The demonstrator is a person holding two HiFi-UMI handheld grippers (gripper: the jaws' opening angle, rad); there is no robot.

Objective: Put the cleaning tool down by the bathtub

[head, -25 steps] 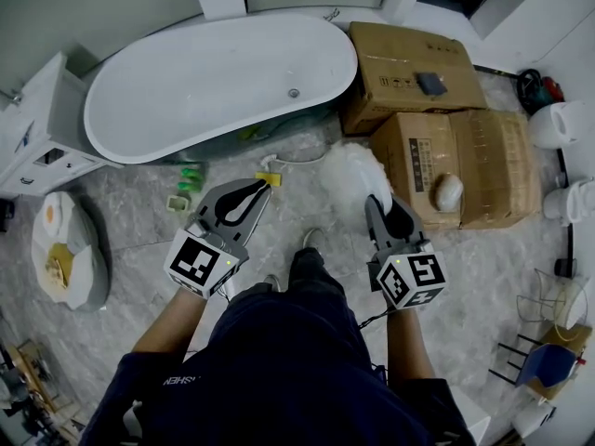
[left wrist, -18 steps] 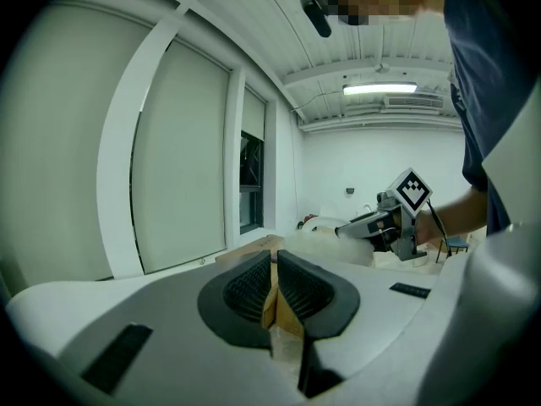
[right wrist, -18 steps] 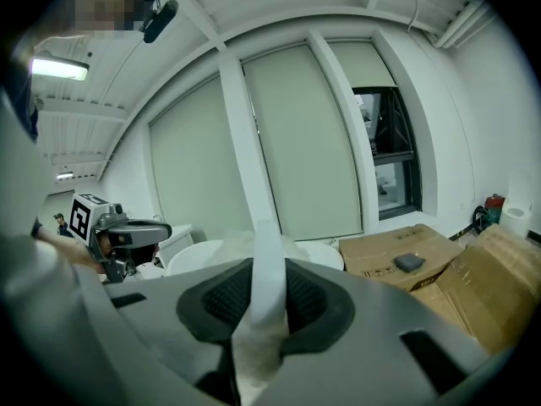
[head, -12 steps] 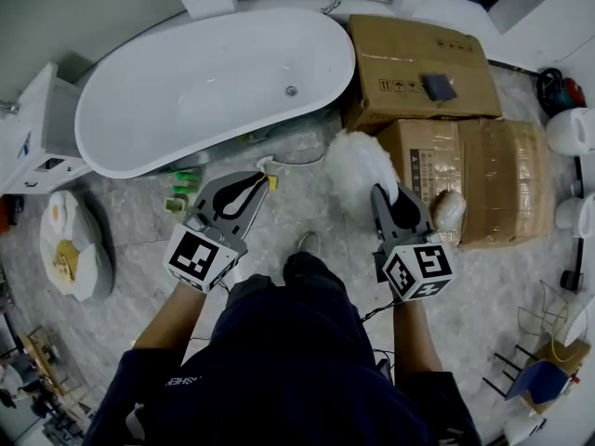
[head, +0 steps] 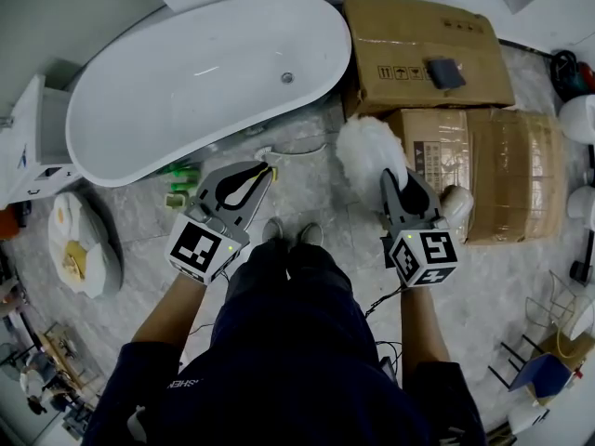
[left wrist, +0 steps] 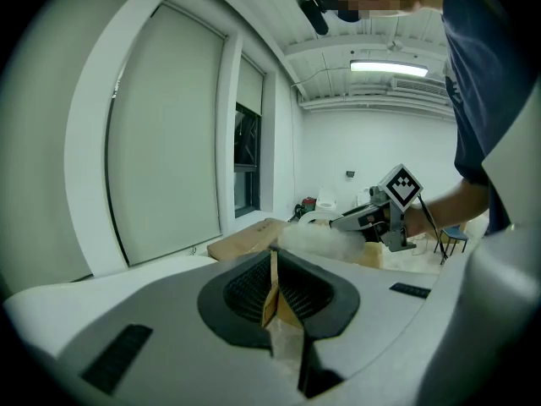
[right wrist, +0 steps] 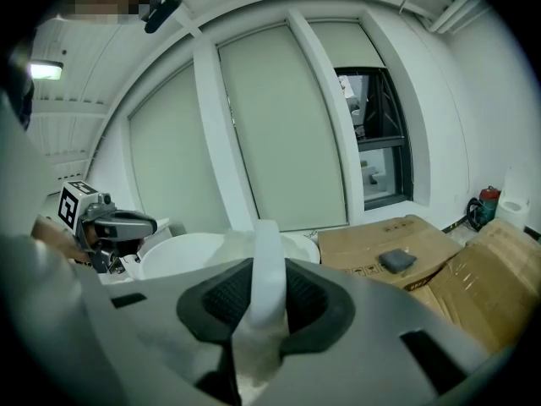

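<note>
Two grippers reach out in front of the person, both clenched. The right gripper (head: 394, 182) grasps the white handle (right wrist: 265, 265) of a fluffy white duster (head: 367, 149), whose head sticks out just past its jaw tips, held above the marbled floor (head: 139, 221). The white bathtub (head: 186, 82) lies ahead and left of that gripper, and cardboard boxes (head: 409, 35) lie ahead to its right. The left gripper (head: 265, 171) pinches a thin tan card-like strip (left wrist: 272, 290) between its pads.

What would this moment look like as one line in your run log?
right gripper: shut on duster | left gripper: shut on small tan piece | duster: not yet down | bathtub: ahead
</note>
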